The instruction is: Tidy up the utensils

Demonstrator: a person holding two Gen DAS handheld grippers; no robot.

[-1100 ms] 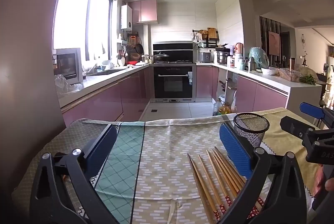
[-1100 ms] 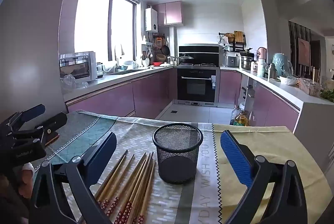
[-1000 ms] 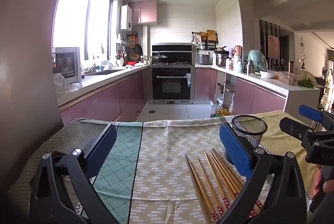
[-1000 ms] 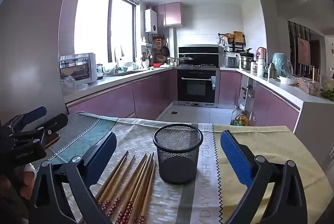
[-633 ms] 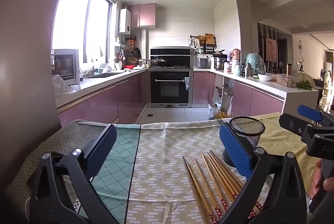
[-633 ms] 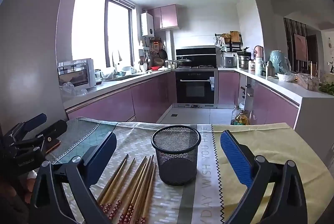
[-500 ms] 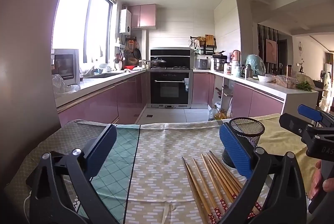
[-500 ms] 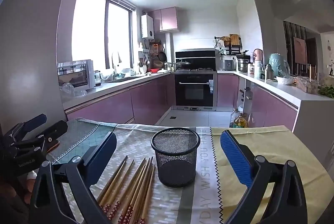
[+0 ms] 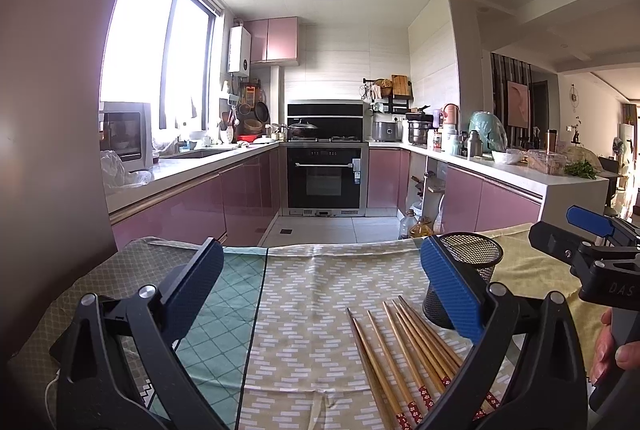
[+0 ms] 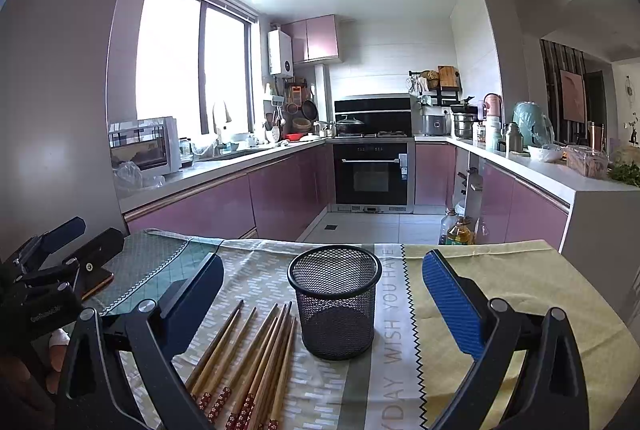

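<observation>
Several wooden chopsticks (image 10: 256, 358) with red patterned ends lie side by side on the tablecloth, just left of an upright black mesh cup (image 10: 335, 300). In the left wrist view the chopsticks (image 9: 404, 354) lie at lower right and the mesh cup (image 9: 466, 278) is partly hidden behind my right finger. My left gripper (image 9: 320, 290) is open and empty above the cloth, left of the chopsticks. My right gripper (image 10: 322, 304) is open and empty, with the cup between its fingers' line of sight.
The table has a patchwork tablecloth (image 9: 304, 294) in teal, beige and yellow. Its far edge (image 10: 280, 240) faces a kitchen with pink cabinets and an oven. A phone-like flat object (image 10: 98, 282) lies at the table's left under the left gripper.
Both cameras have pulled back and tilted up slightly; the cup and chopsticks sit a little lower in the views. Both grippers stay open and nothing was grasped.
</observation>
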